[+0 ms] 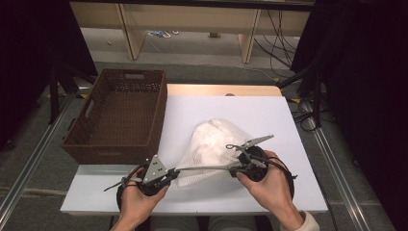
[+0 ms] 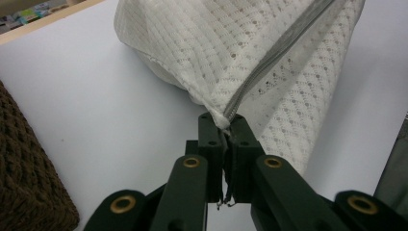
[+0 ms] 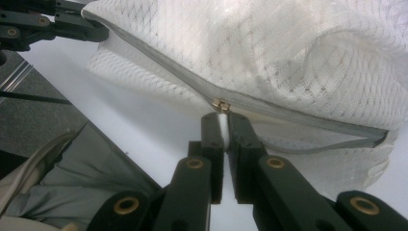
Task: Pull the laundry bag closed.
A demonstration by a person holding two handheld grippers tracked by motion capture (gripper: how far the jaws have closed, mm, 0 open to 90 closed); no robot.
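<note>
A brown wicker basket (image 1: 115,115) stands at the table's left edge. The left gripper (image 1: 174,172), held low and pointing right, is clamped on the corner of the white mesh laundry bag (image 1: 211,144) at mid-table. The right gripper (image 1: 235,168), pointing left, pinches the zipper pull (image 3: 222,115).

A white table (image 1: 288,144) stands on grey floor (image 1: 202,45) (cables (image 1: 279,33) trailing), pale wooden shelving (image 1: 192,19) behind, dark curtains (image 1: 365,72) flanking.

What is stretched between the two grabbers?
The grey zipper edge of the white mesh bag runs taut from the left gripper to the right gripper, seen in the high view.
</note>
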